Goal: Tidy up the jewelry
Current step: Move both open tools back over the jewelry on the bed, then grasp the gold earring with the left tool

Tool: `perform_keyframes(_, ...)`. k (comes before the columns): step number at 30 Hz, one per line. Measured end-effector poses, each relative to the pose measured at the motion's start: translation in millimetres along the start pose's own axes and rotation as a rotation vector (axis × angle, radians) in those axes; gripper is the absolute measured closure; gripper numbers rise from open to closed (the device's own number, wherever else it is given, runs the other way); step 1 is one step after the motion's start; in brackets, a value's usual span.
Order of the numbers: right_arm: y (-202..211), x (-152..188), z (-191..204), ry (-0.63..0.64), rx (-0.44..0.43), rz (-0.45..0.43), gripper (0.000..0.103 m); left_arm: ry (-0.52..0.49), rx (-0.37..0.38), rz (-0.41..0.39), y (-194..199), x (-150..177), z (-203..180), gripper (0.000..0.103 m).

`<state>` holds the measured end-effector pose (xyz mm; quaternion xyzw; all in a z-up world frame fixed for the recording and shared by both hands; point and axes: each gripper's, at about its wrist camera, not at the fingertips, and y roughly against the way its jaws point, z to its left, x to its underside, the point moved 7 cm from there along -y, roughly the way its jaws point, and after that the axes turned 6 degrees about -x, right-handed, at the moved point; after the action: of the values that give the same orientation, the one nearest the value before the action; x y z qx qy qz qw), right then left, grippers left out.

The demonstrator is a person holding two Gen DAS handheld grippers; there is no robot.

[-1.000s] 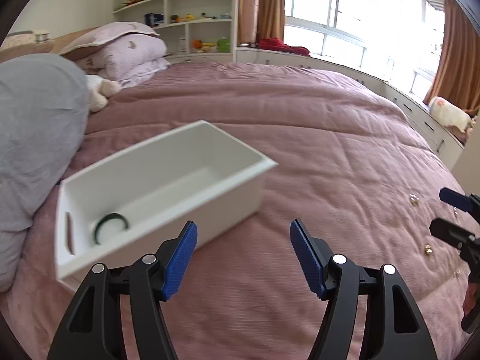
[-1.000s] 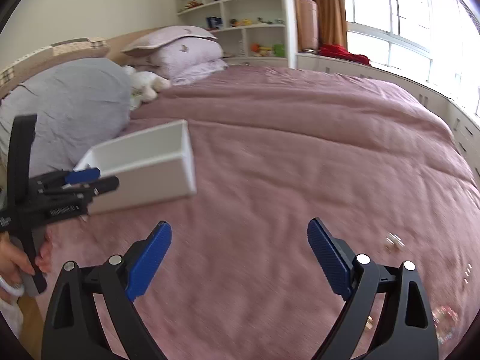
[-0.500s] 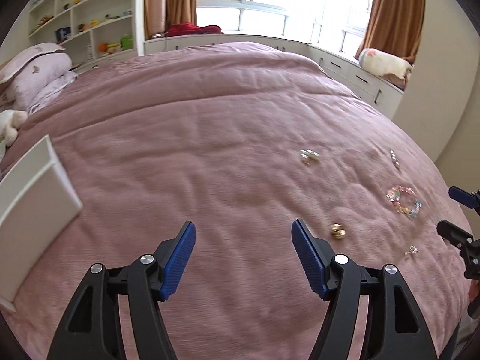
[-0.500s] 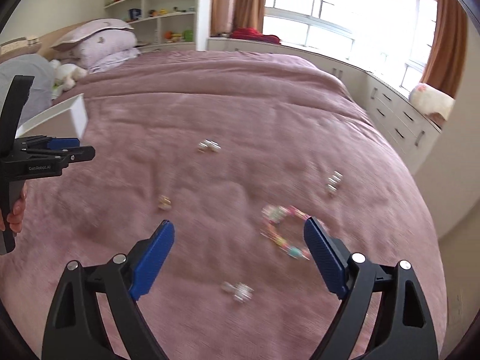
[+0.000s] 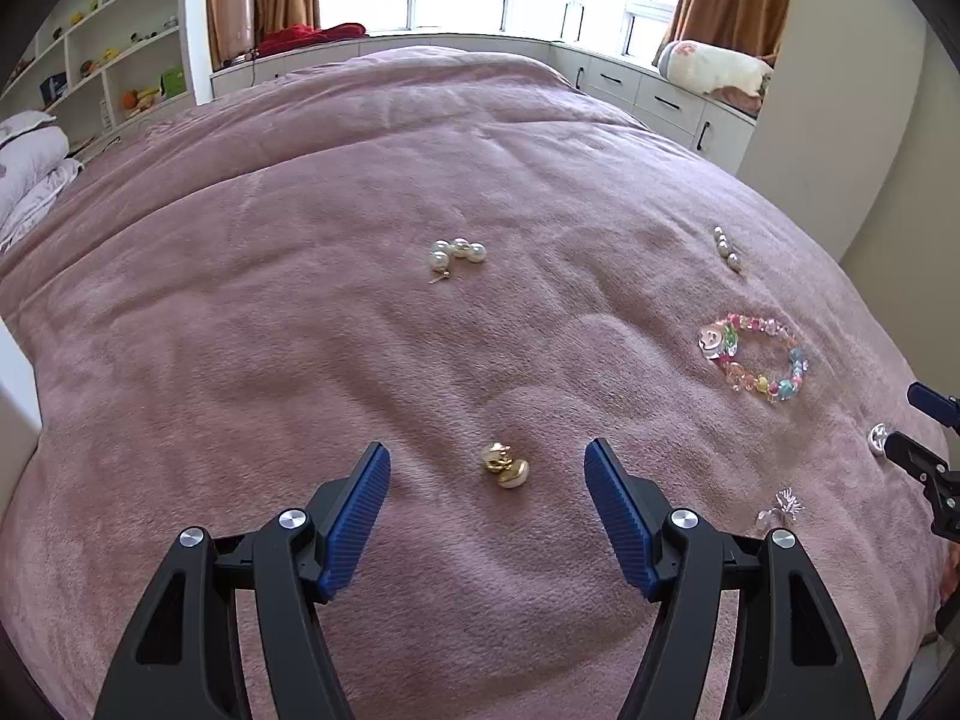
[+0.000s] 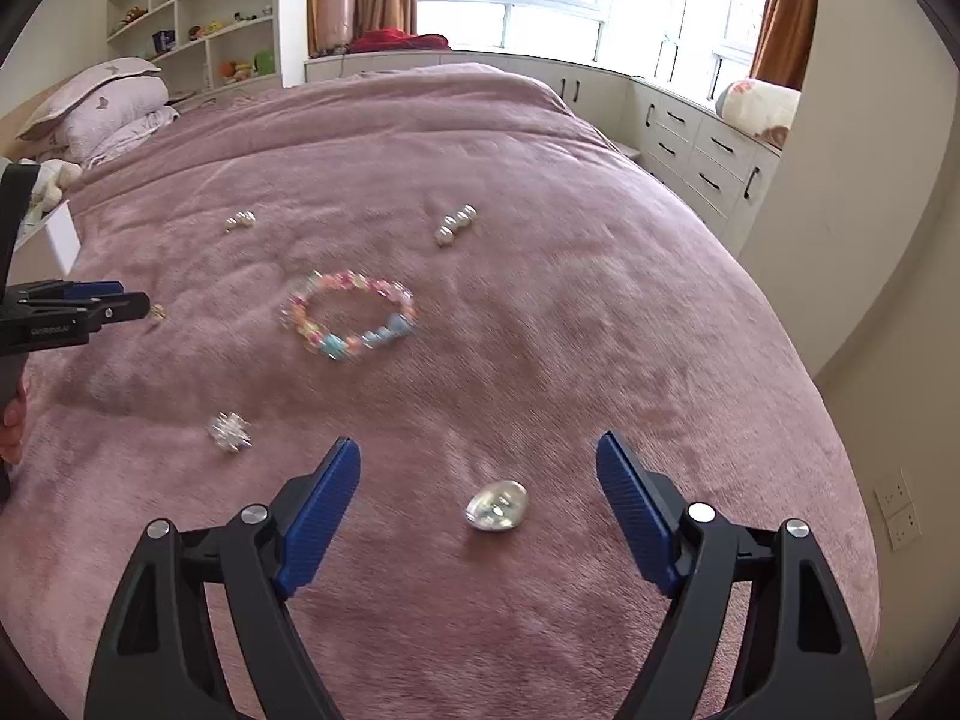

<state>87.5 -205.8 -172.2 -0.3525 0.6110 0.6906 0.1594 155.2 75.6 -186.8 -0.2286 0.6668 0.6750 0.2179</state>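
Jewelry lies scattered on the pink bedspread. My left gripper is open and empty, its jaws on either side of a gold earring. Beyond it lie a pearl earring, a second pearl piece and a colourful bead bracelet. My right gripper is open and empty, with a clear silver gem piece between its jaws. The bracelet, a crystal piece and pearls lie ahead of it. The left gripper also shows in the right wrist view.
The white box's edge shows at the far left. Pillows and shelves stand at the back left. White drawers line the window wall. The bed's right edge drops off near the wall.
Both grippers have swung right, away from the white box, to the scattered jewelry. The left now frames the gold earring, the right the clear gem piece.
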Motion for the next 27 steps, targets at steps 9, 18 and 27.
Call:
perform_keyframes(9, -16.7, 17.0, -13.9, -0.043, -0.01, 0.04, 0.038, -0.035, 0.003, 0.05, -22.1, 9.9, -9.4, 0.048)
perform_keyframes(18, -20.3, 20.9, -14.3, -0.044, -0.022, 0.057, 0.044, -0.024, 0.013, 0.048, -23.3, 9.6, -7.2, 0.082)
perform_keyframes(27, -20.7, 25.8, -13.4, -0.066, -0.064, 0.074, 0.072, -0.03, 0.027, 0.042, -14.0, 11.9, -7.1, 0.082)
